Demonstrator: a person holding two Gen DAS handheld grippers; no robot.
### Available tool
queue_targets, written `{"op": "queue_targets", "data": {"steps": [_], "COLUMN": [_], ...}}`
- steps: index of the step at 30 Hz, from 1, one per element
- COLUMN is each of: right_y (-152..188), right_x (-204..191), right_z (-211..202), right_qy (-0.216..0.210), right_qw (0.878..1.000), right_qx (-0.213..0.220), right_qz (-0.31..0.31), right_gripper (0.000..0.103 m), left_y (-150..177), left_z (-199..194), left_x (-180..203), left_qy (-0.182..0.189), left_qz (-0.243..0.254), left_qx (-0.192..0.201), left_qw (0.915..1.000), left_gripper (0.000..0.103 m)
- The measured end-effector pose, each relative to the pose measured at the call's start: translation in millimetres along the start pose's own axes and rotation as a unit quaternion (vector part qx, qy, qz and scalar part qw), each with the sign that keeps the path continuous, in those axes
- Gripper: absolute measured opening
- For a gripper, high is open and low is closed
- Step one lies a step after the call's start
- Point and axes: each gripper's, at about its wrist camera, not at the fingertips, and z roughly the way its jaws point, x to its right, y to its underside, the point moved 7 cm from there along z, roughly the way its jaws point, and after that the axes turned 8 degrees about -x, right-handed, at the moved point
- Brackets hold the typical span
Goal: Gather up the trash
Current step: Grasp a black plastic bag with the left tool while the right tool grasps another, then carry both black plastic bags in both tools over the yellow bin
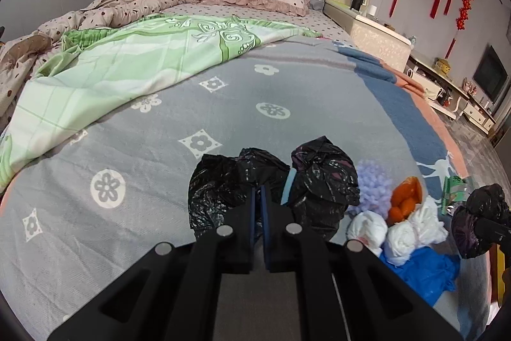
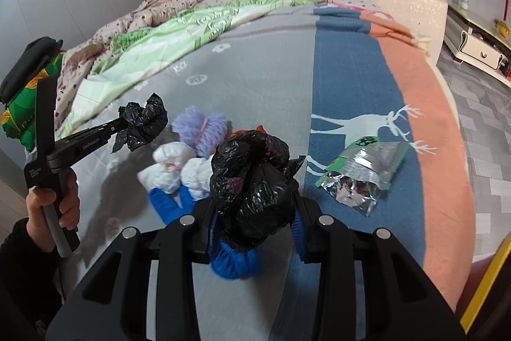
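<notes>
Foil pouch in right view, left claw pinching bag.

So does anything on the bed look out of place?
Yes: a torn-open foil packet lies on the blanket, and a pile of trash sits beside it, odd on a bed.

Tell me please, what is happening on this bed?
A person is collecting trash with two handheld grippers. The left gripper and the right gripper each have their jaws shut on a piece of black plastic bag. White bundles, a purple puff and a foil snack pouch lie on the blanket.
</notes>
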Motion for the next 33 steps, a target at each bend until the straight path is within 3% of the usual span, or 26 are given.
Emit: {"op": "queue_targets", "data": {"steps": [15,24,33], "right_y": [24,37,59], "right_x": [3,26,79], "right_z": [-127,-220,-309], "right_qy": [0.007,0.024,0.061], "right_qw": [0.996,0.988,0.974], "right_qx": [0.08,0.147,0.199], "right_qz": [0.028,0.051,0.086], "right_gripper": [0.035,0.035,0.035], "left_y": [2,2,5], "left_z": [-108,-174,-225], "left_x": [47,127,226], "left_qy": [0.011,0.051,0.096], "left_qz": [0.023,0.067,0.123], "left_qx": [0.051,0.092,0.12], "left_qw": [0.9984,0.9922,0.9803], "left_gripper": [0.003,0.003,0.003]}}
